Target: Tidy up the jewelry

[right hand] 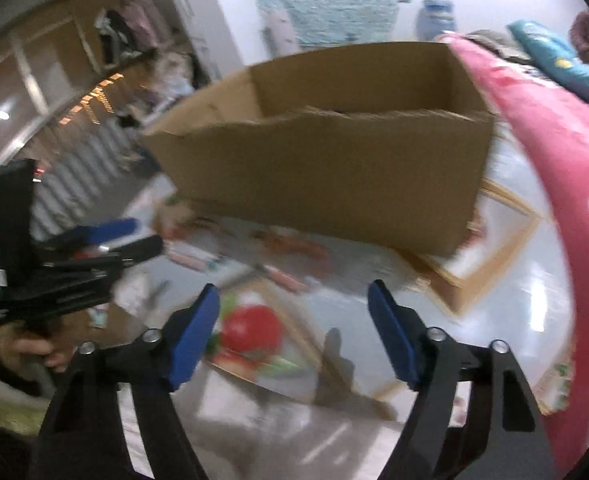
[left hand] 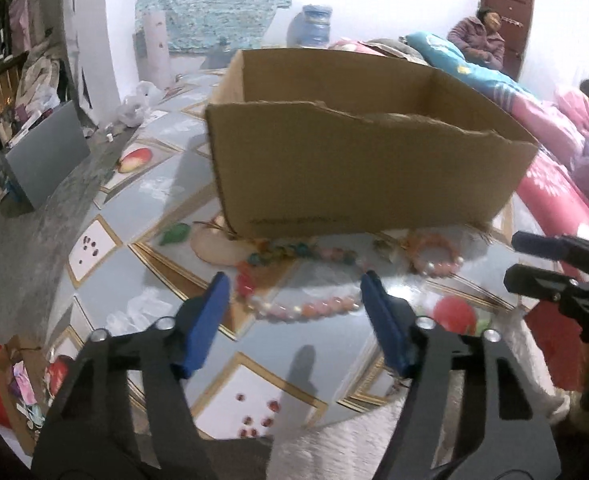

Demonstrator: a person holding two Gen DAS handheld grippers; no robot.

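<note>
Left gripper [left hand: 294, 280]: jaws apart, nothing between the blue pads; poised above the near edge of the bead strand, no contact visible.
Right gripper [right hand: 292, 292]: jaws apart, empty; aimed at the table [right hand: 514, 300] in front of the box, clear of any jewelry.
Cardboard box [left hand: 358, 176]: open-topped, near wall torn along its upper edge, standing on the table at the far side of the jewelry.
Long bead necklace [left hand: 294, 308]: pink, white and multicoloured beads, lying looped on the table just in front of the box, between the left pads in that view.
Pink bead bracelet [left hand: 434, 256]: closed ring with a few pearl-like beads, right of the necklace, near the foot of the box.
Step in hand: judged an early pick; all jewelry seen lies outside the box.
Next move: likely lowering the left gripper onto the strand, pinching a few beads, lifting over the torn wall.
Risk: loose strand may trail or snag on the ragged edge.
Hidden: box floor not visible from either view.
Unclear: small pale item between necklace and bracelet not identifiable; right wrist view motion-blurred, jewelry there only smears.
Cut off: right gripper seen in part at the right edge of the left view.
</note>
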